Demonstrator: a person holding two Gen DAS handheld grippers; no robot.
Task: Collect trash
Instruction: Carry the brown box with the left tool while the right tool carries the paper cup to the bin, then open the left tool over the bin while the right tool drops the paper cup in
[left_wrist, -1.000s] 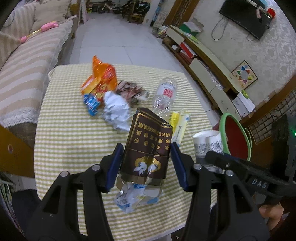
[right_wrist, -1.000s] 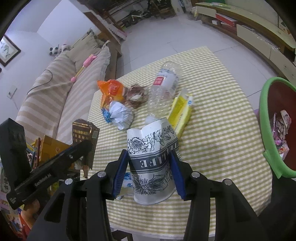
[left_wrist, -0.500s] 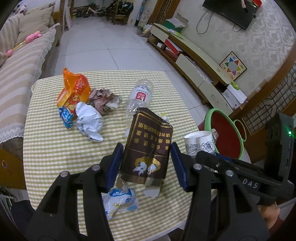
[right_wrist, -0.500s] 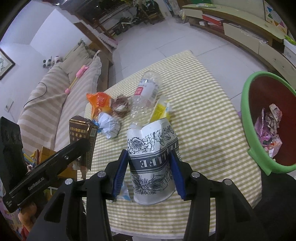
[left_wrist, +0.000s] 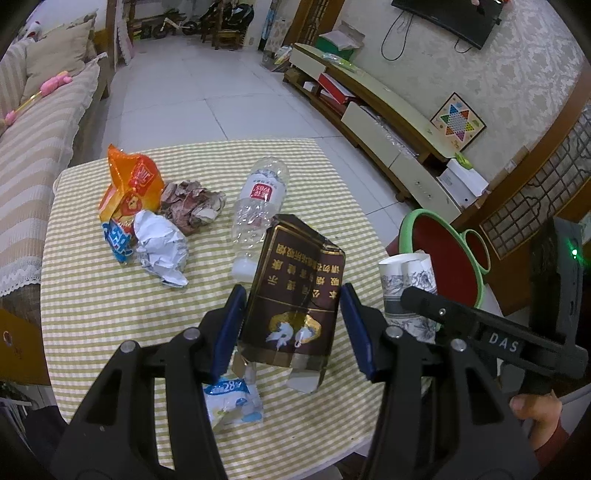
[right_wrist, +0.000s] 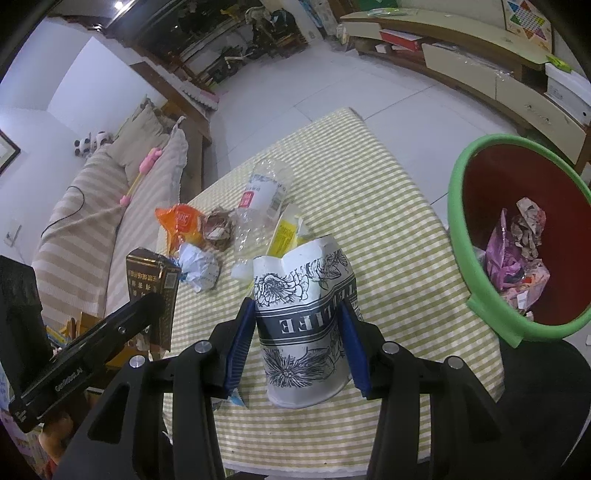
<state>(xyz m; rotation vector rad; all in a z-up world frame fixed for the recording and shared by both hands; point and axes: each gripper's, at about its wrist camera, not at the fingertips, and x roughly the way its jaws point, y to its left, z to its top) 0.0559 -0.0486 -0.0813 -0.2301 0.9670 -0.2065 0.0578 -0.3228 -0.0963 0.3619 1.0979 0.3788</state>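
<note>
Left gripper (left_wrist: 291, 325) is clamping a dark brown carton (left_wrist: 295, 295) between its blue pads (left_wrist: 229, 328); the carton is standing upright in the jaws, its torn lower edge hanging just above the checked tablecloth (left_wrist: 110, 314). Right gripper (right_wrist: 301, 343) is squeezing a crumpled paper cup (right_wrist: 304, 317) (white, black flower print), pads pressing both sides, rim dented and pointing away from the hand.

Landmark taken: the tablecloth. Both held items are sitting over its near edge. Toward its far left an orange snack bag (left_wrist: 129, 184) is lying, touching a ball of brownish paper (left_wrist: 192, 201); just nearer, a white crumpled paper (left_wrist: 160, 247) is resting against a small blue wrapper (left_wrist: 116, 242). A flattened clear bottle (left_wrist: 258, 206) is lying at the centre, cap end toward the carton. A yellow packet (right_wrist: 284, 232) is lying beside the bottle, just behind the cup. A blue-and-white wrapper (left_wrist: 232, 402) is lying at the near edge, under the left gripper.

Off the cloth's right side a green-rimmed red bin (right_wrist: 476, 291) is standing, already holding crumpled wrappers (pink and brown). The cup is well apart from its rim.
</note>
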